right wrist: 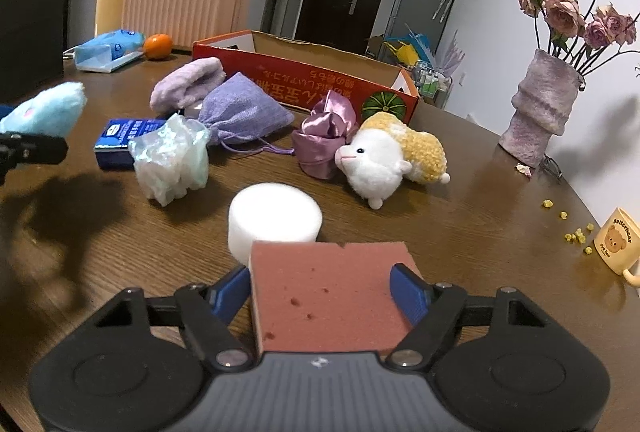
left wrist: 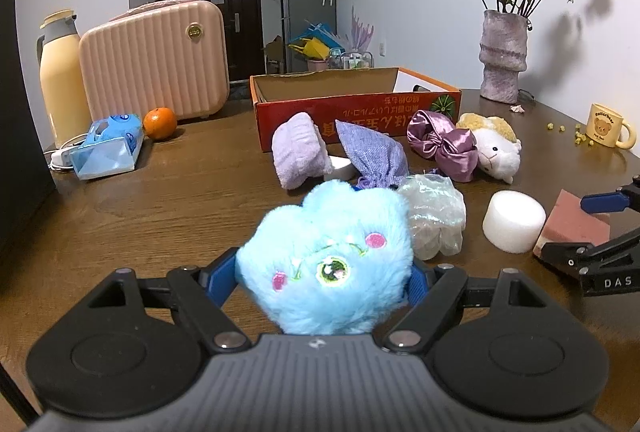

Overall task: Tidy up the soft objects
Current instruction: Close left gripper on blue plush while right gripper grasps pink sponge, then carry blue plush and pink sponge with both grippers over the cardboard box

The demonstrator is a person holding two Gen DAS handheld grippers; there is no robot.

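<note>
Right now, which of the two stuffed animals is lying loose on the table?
The white and yellow plush sheep, lying beside the purple satin scrunchie. The fluffy blue plush toy is off the table, clamped in the left tongs.

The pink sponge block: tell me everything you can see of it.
The pink sponge block is a flat rectangular slab of porous foam, dusty rose, with a few small dark pits on top and a paler layer along its lower edge. It sits between the blue pads of the right hand-held gripper, which press its two sides. Its far edge hides part of the white foam cylinder.
</note>
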